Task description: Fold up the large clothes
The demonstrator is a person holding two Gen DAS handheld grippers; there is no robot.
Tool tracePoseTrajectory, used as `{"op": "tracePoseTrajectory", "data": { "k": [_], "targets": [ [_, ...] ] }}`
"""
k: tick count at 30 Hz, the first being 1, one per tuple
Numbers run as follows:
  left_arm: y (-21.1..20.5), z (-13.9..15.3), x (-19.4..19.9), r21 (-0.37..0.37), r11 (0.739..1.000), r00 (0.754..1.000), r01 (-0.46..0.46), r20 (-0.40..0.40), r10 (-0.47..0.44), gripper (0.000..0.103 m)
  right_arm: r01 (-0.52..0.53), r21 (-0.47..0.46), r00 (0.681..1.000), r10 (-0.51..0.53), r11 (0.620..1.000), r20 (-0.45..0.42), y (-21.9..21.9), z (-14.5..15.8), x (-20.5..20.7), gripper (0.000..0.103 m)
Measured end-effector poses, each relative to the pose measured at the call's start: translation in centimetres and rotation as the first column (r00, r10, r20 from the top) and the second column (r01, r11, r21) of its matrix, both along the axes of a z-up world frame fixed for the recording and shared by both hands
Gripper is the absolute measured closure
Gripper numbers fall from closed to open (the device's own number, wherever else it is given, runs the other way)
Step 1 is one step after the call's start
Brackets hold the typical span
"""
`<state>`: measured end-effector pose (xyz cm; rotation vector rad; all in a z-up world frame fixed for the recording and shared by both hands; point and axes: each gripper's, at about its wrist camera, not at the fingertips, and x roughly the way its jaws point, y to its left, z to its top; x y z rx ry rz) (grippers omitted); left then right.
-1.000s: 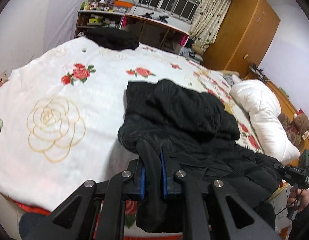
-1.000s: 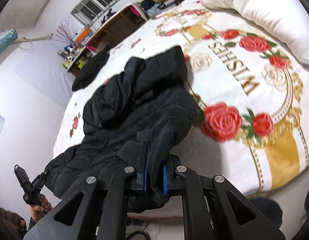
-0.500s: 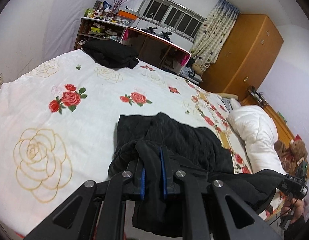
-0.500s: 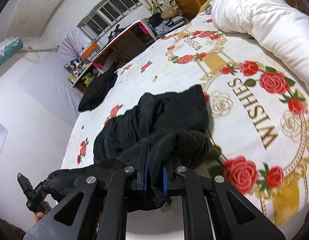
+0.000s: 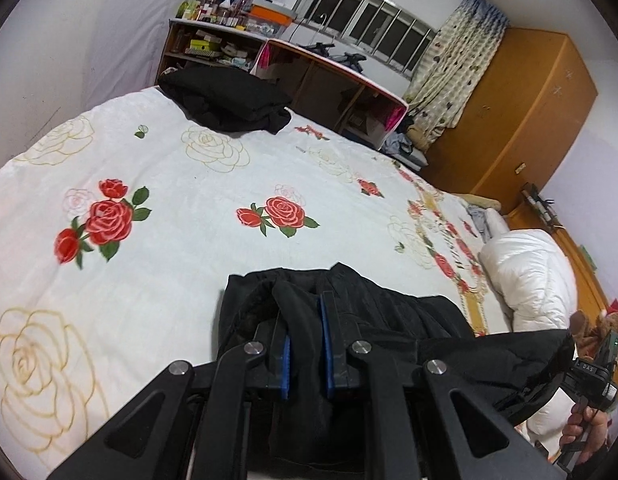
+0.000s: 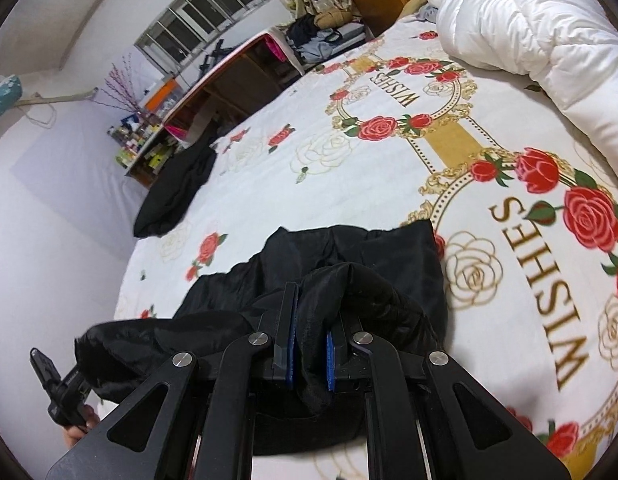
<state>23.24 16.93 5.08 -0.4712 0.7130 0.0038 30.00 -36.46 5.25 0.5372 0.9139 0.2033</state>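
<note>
A large black padded jacket lies on the rose-print bedspread, its near edge lifted and doubled over the rest. My left gripper is shut on a bunch of that edge, black fabric pinched between its blue pads. In the right wrist view the jacket spreads ahead, and my right gripper is shut on another bunch of the same edge. Each view also catches the other gripper: the right one with a hand at the far right, the left one at the lower left.
A pile of folded black clothes sits at the bed's far corner. A white duvet and a teddy bear lie at the head end. Shelves and a desk and a wooden wardrobe stand beyond the bed.
Both grippers have travelled forward over the bed with the jacket's edge, folding it over itself. Much less of the jacket now shows ahead of the fingers.
</note>
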Motion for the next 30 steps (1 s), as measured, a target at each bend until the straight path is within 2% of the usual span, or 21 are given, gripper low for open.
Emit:
{"op": "tracePoseTrajectory", "data": {
  "k": [12, 17, 23, 26, 30],
  "targets": [
    [-0.5, -5.0, 8.0, 0.03, 1.0, 0.994, -0.001, -0.107, 0.004, 0.09, 0.014, -0.014, 0.993, -0.016, 1.0, -0.12, 0.8, -5.4, 7.8, 0.091],
    [-0.9, -7.0, 9.6, 0.035, 0.999, 0.992, 0.014, -0.129, -0.01, 0.089, 0.0, -0.01, 0.988, -0.002, 1.0, -0.155, 1.0, -7.7, 9.3, 0.088],
    [-0.7, -7.7, 10.7, 0.01, 1.0, 0.989, 0.019, -0.149, -0.017, 0.084, 0.021, 0.054, 0.987, -0.012, 0.998, -0.158, 0.6, -8.8, 9.8, 0.082],
    [-0.4, -7.1, 11.0, -0.011, 1.0, 0.987, 0.024, -0.159, -0.025, 0.084, 0.016, 0.079, 0.991, -0.005, 0.997, -0.137, 0.4, -8.3, 9.8, 0.077],
    [-0.5, -6.2, 10.9, 0.0, 0.999, 0.989, 0.038, -0.146, -0.038, 0.081, -0.001, 0.102, 0.997, 0.009, 0.995, -0.077, 0.1, -6.7, 9.3, 0.06]
  ]
}}
